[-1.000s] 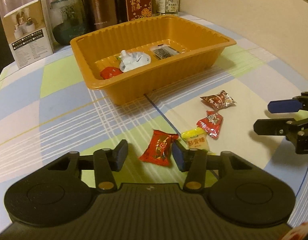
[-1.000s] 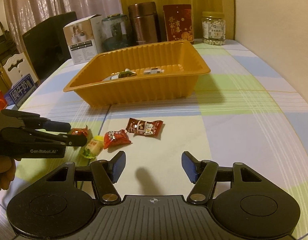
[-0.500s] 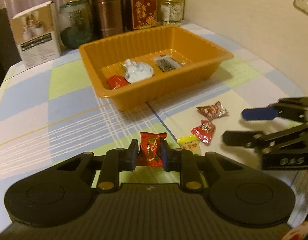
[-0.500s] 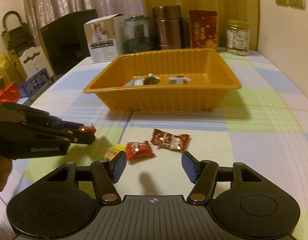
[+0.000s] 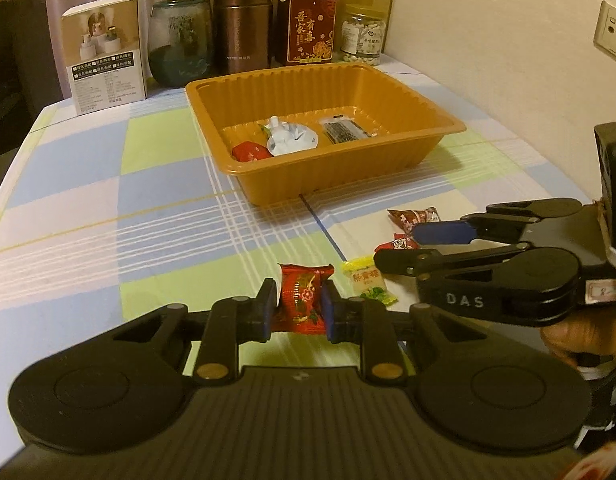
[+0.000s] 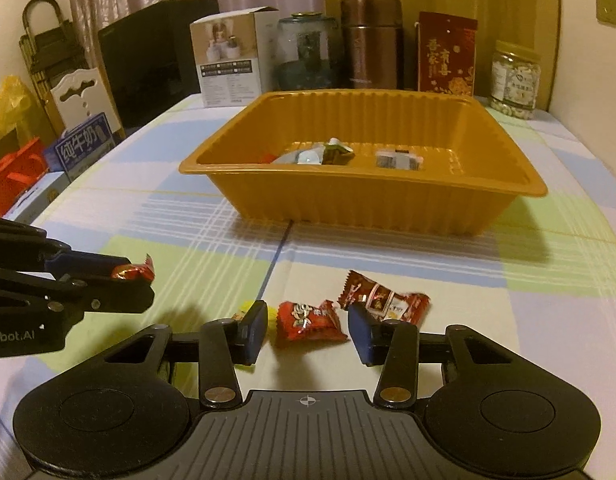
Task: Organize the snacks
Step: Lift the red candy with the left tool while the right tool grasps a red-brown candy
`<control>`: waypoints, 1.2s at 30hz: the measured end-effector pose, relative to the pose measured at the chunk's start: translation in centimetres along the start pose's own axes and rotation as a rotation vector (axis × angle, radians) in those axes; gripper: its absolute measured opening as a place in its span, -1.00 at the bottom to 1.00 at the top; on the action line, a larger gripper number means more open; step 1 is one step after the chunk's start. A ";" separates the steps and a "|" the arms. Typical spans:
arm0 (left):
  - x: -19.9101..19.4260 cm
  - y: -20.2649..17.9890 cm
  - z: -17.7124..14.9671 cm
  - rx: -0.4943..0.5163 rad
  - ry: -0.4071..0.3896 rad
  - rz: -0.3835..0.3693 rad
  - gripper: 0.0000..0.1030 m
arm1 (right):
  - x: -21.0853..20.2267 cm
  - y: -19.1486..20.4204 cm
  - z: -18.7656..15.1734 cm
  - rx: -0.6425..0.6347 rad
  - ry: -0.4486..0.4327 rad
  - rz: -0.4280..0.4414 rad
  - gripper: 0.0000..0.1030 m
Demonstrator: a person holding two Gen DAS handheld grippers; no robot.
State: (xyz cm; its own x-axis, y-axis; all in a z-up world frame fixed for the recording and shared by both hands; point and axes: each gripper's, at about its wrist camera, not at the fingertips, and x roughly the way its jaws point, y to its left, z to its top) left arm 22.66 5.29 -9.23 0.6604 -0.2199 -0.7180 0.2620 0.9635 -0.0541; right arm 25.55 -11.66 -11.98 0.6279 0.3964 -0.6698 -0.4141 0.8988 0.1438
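My left gripper [image 5: 298, 306] is shut on a red wrapped candy [image 5: 302, 298] and holds it above the tablecloth; it also shows in the right wrist view [image 6: 134, 272]. My right gripper [image 6: 306, 330] is open, its jaws on either side of a small red snack packet [image 6: 310, 320]. A dark red wrapped candy [image 6: 382, 298] lies just beyond its right finger, and a yellow candy [image 5: 368, 282] lies at its left finger. The orange tray [image 6: 388, 196] stands further back and holds several snacks [image 5: 292, 142].
A white box [image 5: 106, 66], a glass jar [image 5: 180, 42], a brown canister [image 5: 242, 30], a red packet [image 5: 310, 32] and a jar of sweets [image 5: 362, 36] stand behind the tray. The wall runs along the right. Boxes and bags lie off the table's left edge [image 6: 40, 160].
My left gripper shut on the red candy and lifted it off the cloth. My right gripper moved forward and left, and its open fingers now straddle the small red packet.
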 end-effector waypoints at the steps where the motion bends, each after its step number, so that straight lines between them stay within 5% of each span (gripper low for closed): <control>1: 0.0 0.0 0.0 0.000 -0.001 -0.002 -0.59 | 0.1 0.1 0.0 -0.004 0.004 -0.002 -0.16; 10: 0.3 -0.1 0.0 -0.007 -0.002 -0.011 -0.59 | 0.2 -0.1 -0.4 0.013 0.013 -0.018 -0.50; 36: -0.3 -2.8 0.7 -0.010 -0.043 -0.033 -0.59 | -5.1 -1.3 -0.2 0.046 -0.053 -0.065 -0.51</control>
State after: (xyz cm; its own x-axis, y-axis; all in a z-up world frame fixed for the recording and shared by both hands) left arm 22.18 2.59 -8.39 0.6814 -0.2574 -0.6851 0.2768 0.9572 -0.0844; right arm 22.72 -14.85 -8.90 0.6870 0.3453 -0.6394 -0.3415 0.9301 0.1353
